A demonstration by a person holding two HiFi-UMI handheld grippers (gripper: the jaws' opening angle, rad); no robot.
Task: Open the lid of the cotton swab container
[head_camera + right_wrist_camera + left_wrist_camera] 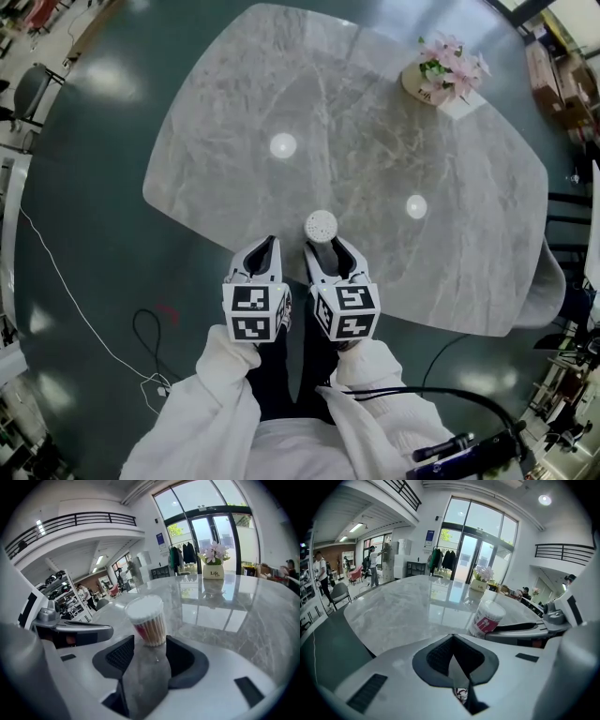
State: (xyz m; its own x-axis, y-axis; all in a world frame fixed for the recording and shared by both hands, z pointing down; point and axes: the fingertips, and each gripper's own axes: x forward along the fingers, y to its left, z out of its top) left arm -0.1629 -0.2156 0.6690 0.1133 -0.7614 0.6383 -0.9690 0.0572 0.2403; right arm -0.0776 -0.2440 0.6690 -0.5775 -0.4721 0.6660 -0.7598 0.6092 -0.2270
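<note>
Where the marble table (375, 112) narrows toward its near edge, the cotton swab container (321, 224) stands upright on the surface, with its white lid (144, 607) seated on top. The container is a clear round tub filled with swabs, and its label shows pink in the left gripper view (486, 618).

The right gripper (327, 247) points forward and down at the container. Its jaws stand apart, one on each side of the lower part of the container (146, 619), which sits at the mouth of the gap. A pad lies close on each side; the right gripper view shows no clear squeeze on the wall. This claw (149, 651) is open.

The left gripper (267, 246) lies just beside the right one, on its left, with the tips over the table edge. Its jaws are closed together with nothing between the pads (452, 641). The container is ahead and to the right of these tips, apart from them.

A flower pot (448, 75) stands at the far right of the table, well apart from the container.
</note>
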